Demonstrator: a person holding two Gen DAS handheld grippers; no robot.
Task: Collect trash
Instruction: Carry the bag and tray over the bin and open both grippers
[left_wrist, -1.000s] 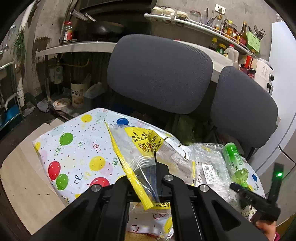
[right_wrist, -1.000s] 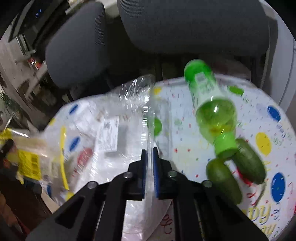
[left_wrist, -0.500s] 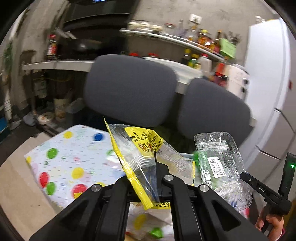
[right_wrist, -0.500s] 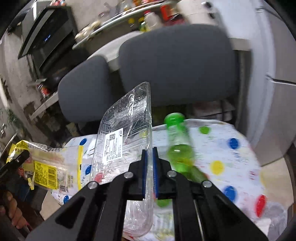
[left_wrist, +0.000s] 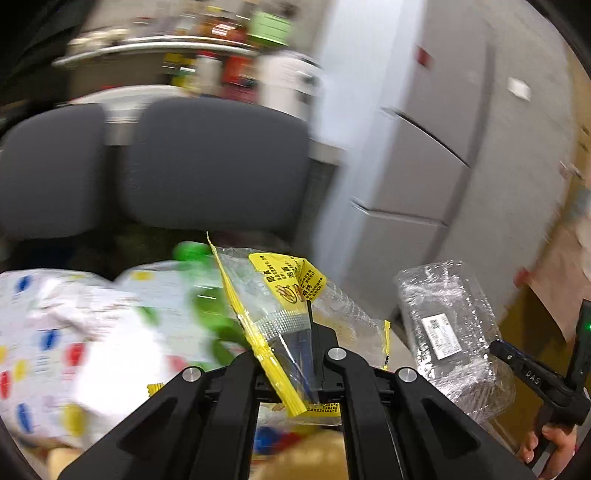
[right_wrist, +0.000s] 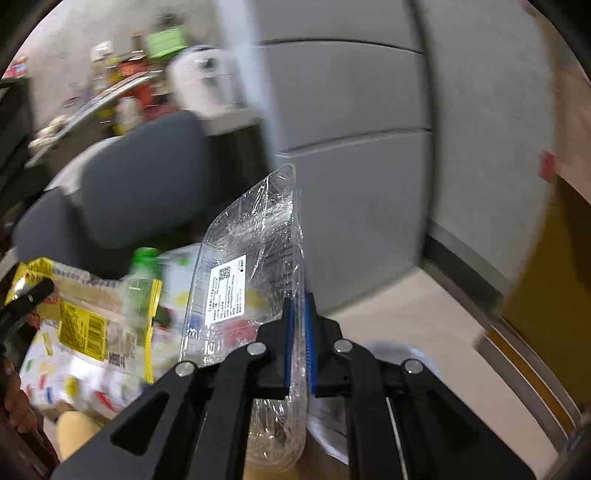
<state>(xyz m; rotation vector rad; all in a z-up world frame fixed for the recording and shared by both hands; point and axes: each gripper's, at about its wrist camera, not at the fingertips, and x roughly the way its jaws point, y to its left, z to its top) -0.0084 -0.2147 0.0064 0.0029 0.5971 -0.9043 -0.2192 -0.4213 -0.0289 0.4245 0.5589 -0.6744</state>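
My left gripper (left_wrist: 295, 332) is shut on a clear plastic bag with yellow edges and a yellow label (left_wrist: 284, 295), held up in the air; the bag also shows in the right wrist view (right_wrist: 92, 314). My right gripper (right_wrist: 299, 314) is shut on a clear plastic food tray with a white sticker (right_wrist: 255, 251), also lifted; the tray shows at the right in the left wrist view (left_wrist: 450, 332). A green bottle (left_wrist: 199, 284) lies blurred on the balloon-print tablecloth (left_wrist: 74, 332) behind the bag.
Two dark grey chair backs (left_wrist: 218, 166) stand behind the table. A grey fridge (left_wrist: 424, 155) fills the right side. A cluttered shelf (left_wrist: 166, 44) runs along the back wall. Pale floor (right_wrist: 424, 314) and a wooden panel (right_wrist: 546, 295) lie to the right.
Both grippers have swung to the right, away from the table and toward the fridge, each carrying its piece of trash. The view is motion-blurred now.
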